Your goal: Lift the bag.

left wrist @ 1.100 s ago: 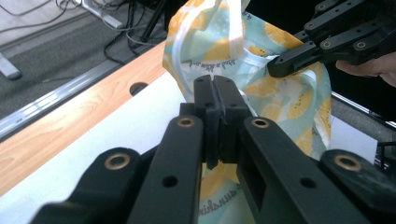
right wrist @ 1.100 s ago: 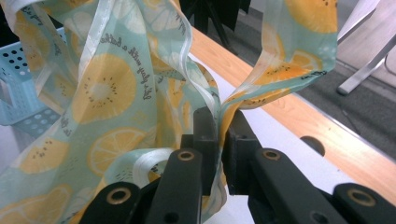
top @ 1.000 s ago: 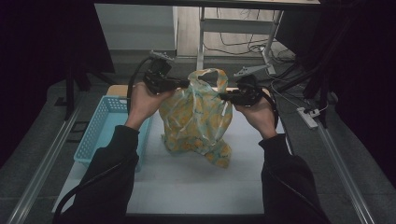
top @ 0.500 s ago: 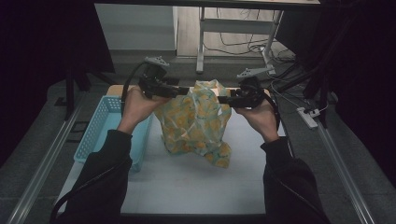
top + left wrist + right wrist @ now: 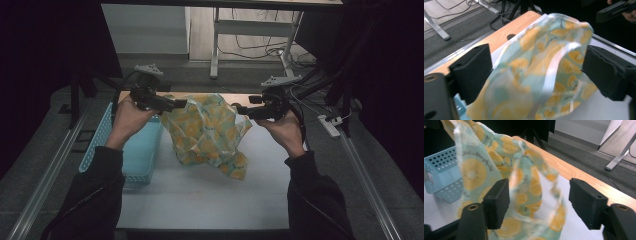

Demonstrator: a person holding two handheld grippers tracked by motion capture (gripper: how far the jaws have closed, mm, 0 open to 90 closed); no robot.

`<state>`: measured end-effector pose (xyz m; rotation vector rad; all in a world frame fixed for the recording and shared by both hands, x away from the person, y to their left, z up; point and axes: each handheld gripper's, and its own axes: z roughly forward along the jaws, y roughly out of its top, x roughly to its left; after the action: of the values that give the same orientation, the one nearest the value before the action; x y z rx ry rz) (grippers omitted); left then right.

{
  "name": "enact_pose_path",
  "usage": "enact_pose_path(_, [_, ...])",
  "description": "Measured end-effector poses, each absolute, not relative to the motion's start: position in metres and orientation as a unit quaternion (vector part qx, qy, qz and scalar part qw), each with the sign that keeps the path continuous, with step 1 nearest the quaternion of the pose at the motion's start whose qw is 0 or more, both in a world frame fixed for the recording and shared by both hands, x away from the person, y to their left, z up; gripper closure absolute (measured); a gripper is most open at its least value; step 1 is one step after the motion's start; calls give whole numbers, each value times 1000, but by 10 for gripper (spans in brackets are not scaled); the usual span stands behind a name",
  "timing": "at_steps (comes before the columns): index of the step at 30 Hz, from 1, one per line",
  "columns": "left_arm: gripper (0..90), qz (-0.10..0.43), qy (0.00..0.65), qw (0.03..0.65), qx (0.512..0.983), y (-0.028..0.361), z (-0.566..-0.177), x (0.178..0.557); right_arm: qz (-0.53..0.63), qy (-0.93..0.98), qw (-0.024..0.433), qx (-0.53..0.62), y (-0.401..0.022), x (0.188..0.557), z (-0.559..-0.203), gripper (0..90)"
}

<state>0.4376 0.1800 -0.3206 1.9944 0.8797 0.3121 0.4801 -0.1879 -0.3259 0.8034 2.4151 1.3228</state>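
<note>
The white table (image 5: pixel 210 195) takes up the lower middle of the high view, and above its centre hangs the big thing here, a pale green cloth printed with yellow citrus slices (image 5: pixel 207 132), its lower corner trailing down to the table surface while its top is bunched between the two tools. My guess is it is held up like that to shake it out or find its edges, perhaps for folding. To the left of centre sits a light blue perforated basket (image 5: pixel 137 155), just beside the cloth, likely where it belongs or came from. The left gripper (image 5: pixel 172 105) comes in from the upper left of the cloth and the right gripper (image 5: pixel 240 109) from its upper right, each in a person's hand. From above I cannot tell how the jaws stand. The left gripper view settles that: its black pads stand wide apart with the cloth (image 5: pixel 544 75) draped loose and blurred between them, not pinched. The right gripper view shows the same, jaws wide, the cloth (image 5: pixel 506 182) hanging in front of the left pad, plus the basket (image 5: pixel 442 173) at the left edge and the wooden table edge (image 5: pixel 579 173) running to the right, which the high view barely shows.
</note>
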Motion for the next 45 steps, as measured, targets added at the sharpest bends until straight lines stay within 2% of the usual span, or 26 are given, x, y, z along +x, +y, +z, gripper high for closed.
enact_pose_path(9, [3,120,358,463,802,201,-335,418,467,830,134,275,-193,468,-330,230])
enact_pose_path(14, [0,120,353,467,802,205,-345,406,464,833,126,274,-195,461,-337,157])
enact_pose_path(37, [0,108,362,459,804,209,-405,350,481,825,102,278,-207,421,-382,72])
enact_pose_path(45, [0,106,375,461,797,215,-424,327,465,833,109,280,-215,406,-405,25])
